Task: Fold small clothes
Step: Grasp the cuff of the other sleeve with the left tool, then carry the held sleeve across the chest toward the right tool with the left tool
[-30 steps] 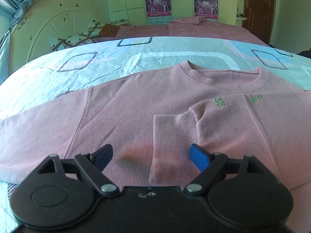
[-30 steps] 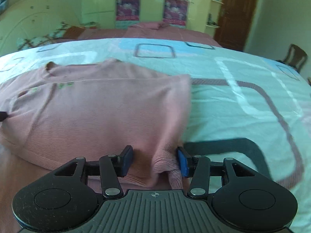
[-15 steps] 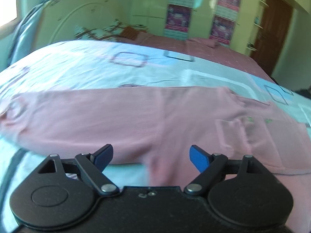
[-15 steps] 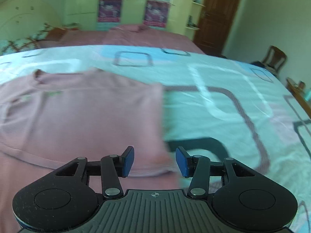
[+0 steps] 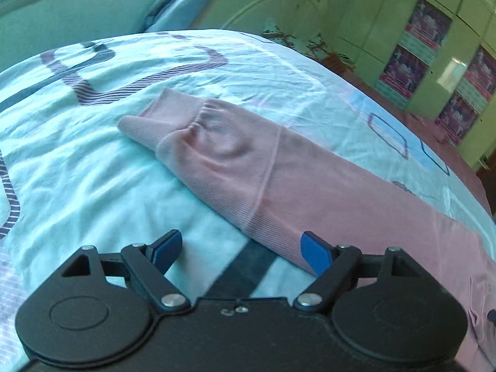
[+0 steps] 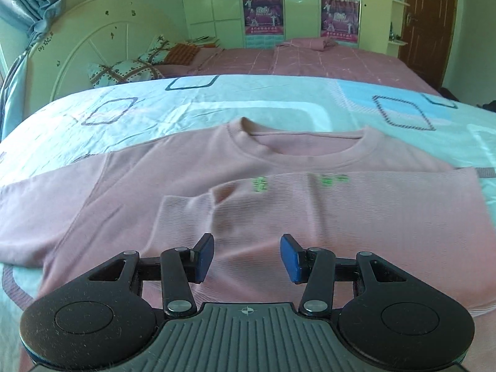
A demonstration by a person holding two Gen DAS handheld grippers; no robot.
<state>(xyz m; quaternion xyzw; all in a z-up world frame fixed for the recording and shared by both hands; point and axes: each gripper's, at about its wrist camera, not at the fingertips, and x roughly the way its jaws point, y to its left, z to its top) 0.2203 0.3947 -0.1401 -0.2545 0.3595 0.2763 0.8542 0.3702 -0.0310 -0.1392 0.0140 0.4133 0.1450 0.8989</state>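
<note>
A pink sweater (image 6: 310, 210) lies flat on the light blue bedsheet (image 6: 217, 108), collar (image 6: 297, 148) away from me. One sleeve (image 6: 192, 217) is folded across its chest. My right gripper (image 6: 246, 257) hovers open over the chest, and no cloth is pinched between its blue pads. In the left wrist view the other sleeve (image 5: 294, 179) stretches out over the sheet (image 5: 93, 170), ending in a ribbed cuff (image 5: 173, 114). My left gripper (image 5: 240, 251) is low beside that sleeve's near edge. Its jaws are wide and closing slightly with only sheet between them.
A white headboard (image 6: 93, 46) and patterned pillows (image 6: 124, 71) are at the far left. A second bed with a pink cover (image 6: 310, 59) stands behind, then a wardrobe with posters (image 6: 263, 9) and a brown door (image 6: 427, 24). A blue curtain (image 5: 186, 3) hangs at the left.
My left gripper swept left from over the chest along the outstretched sleeve towards its cuff, rolling as it went. My right gripper moved left from the sweater's right edge to over the chest.
</note>
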